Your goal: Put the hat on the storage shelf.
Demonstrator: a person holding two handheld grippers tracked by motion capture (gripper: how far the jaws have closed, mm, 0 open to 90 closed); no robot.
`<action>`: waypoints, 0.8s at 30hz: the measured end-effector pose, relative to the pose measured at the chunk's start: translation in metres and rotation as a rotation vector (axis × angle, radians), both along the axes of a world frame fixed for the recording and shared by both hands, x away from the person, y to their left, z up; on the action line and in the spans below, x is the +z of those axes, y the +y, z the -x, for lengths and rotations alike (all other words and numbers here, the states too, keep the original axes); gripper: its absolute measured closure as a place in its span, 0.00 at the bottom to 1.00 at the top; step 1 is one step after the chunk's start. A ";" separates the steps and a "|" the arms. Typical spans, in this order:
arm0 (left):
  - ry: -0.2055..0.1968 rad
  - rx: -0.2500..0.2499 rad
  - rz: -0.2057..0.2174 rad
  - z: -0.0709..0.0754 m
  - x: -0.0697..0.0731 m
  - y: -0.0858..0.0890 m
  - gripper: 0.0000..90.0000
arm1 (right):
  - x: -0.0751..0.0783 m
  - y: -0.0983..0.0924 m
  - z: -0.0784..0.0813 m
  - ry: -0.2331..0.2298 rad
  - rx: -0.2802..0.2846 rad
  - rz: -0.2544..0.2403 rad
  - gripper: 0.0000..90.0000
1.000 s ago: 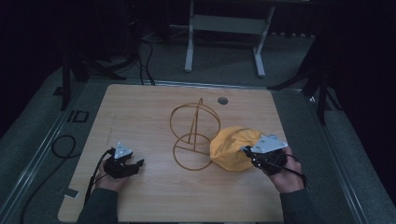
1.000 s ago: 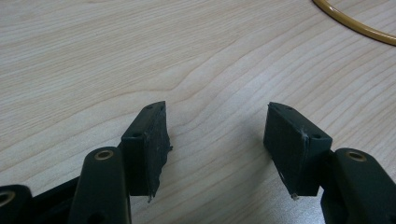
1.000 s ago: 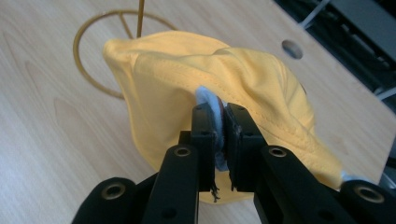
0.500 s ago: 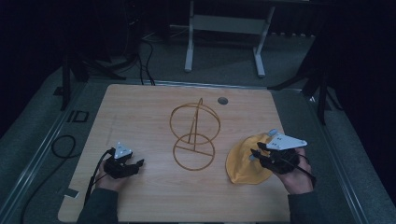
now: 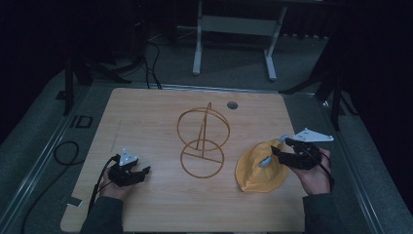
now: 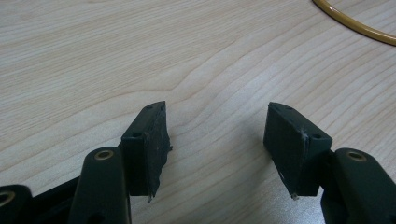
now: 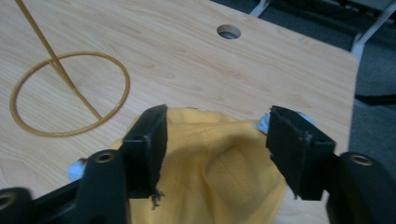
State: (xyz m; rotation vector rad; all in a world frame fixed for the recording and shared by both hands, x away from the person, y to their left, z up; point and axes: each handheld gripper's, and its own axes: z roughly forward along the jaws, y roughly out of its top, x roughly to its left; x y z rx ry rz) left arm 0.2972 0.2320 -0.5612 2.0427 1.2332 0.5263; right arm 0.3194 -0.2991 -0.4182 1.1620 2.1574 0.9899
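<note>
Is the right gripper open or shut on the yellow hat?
Open. The right gripper has just been opening; its jaws stand wide apart above the yellow hat, pads off the cloth, which lies slumped on the table.

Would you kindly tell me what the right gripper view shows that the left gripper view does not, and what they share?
The right gripper view shows the yellow cloth lying slack on the table between and beyond the open jaws of the right gripper, which have just been opening. It also shows the wire stand's whole base ring, its slanted rod and the round hole in the tabletop. The left gripper view shows the open left gripper over bare wood. Both share the wooden table and the wire stand, though the left gripper view catches just an arc of it.
</note>
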 end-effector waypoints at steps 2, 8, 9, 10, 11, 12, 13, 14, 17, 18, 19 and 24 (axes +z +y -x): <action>0.000 0.000 0.000 0.000 0.000 0.000 0.45 | -0.003 0.001 -0.003 0.008 -0.002 -0.020 0.39; 0.000 0.000 0.000 0.000 0.000 0.000 0.45 | -0.014 0.005 -0.011 0.069 0.005 -0.035 0.39; 0.000 0.000 0.000 0.000 0.000 0.000 0.45 | -0.016 0.006 -0.013 0.078 0.007 -0.033 0.41; 0.000 -0.001 0.000 0.000 0.000 0.000 0.45 | -0.017 0.006 -0.014 0.085 0.006 -0.035 0.42; 0.000 0.000 0.000 0.000 0.000 0.000 0.45 | -0.018 0.006 -0.014 0.088 0.005 -0.038 0.43; 0.000 -0.001 0.000 0.000 0.000 0.000 0.45 | -0.018 0.006 -0.015 0.092 0.008 -0.040 0.45; 0.000 -0.001 0.000 0.000 0.000 0.000 0.45 | -0.019 0.007 -0.015 0.095 0.009 -0.041 0.46; 0.000 0.000 0.000 0.000 0.000 0.000 0.45 | -0.019 0.007 -0.016 0.100 0.008 -0.040 0.48; 0.000 0.000 0.000 0.000 0.000 0.000 0.45 | -0.019 0.007 -0.016 0.110 0.004 -0.040 0.55; 0.000 0.000 0.000 0.000 0.000 0.000 0.45 | -0.020 0.007 -0.016 0.116 0.003 -0.041 0.57; 0.000 -0.001 0.000 0.000 0.000 0.000 0.45 | -0.020 0.007 -0.017 0.120 0.005 -0.038 0.59; 0.000 -0.001 0.000 0.000 0.000 0.000 0.45 | -0.022 0.008 -0.018 0.127 0.009 -0.033 0.74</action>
